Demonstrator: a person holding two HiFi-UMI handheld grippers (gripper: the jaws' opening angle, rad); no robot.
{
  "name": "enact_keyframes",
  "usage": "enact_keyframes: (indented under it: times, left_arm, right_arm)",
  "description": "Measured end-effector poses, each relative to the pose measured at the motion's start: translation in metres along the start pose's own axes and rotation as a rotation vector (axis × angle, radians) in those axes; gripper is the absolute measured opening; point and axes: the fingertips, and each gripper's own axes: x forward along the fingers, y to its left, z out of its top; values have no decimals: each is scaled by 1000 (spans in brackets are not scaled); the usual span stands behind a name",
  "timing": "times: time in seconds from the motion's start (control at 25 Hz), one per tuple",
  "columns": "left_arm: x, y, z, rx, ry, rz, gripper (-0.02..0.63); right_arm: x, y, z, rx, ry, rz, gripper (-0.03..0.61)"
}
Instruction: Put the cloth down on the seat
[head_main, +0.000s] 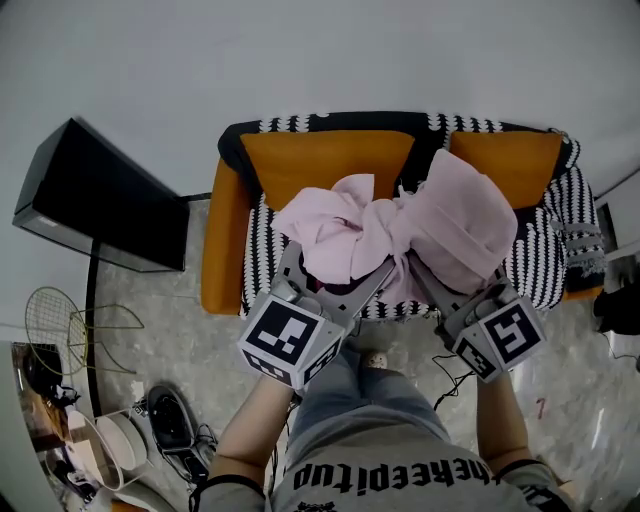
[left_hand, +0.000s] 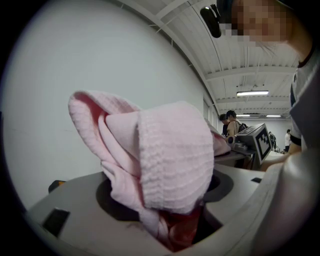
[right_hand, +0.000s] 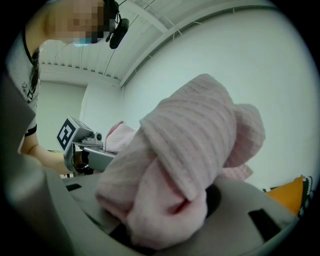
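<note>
White wall, speckled grey floor, orange sofa (head_main: 225, 240) with a black-and-white knit throw (head_main: 262, 262) across the seat. Pink cloth (head_main: 400, 235) — ribbed waffle weave, bunched in soft folds — sits over that seat, spanning both tools. Grip: left gripper (head_main: 335, 275) clamped on one bunched end, right gripper (head_main: 455, 285) on the other. Cloth-to-seat contact — can't tell.

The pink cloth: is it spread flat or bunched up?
Bunched up. The pink cloth shows thick crumpled folds and lumps in every view, no flat sheet.
</note>
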Motion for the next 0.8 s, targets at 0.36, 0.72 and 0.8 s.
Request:
enact_keyframes:
  times: [0.36,0.72,0.8]
  left_arm:
    - [-3,64,-15,-40,22,21,342]
    - [-3,136,-42,-107,72,40,342]
    - [1,151,-51,-117,84,44,342]
  right_arm:
    - [65,6,-10,9,37,20,210]
    - [141,11,-31,53,110,44,210]
    - [156,9,-40,65,126,47,212]
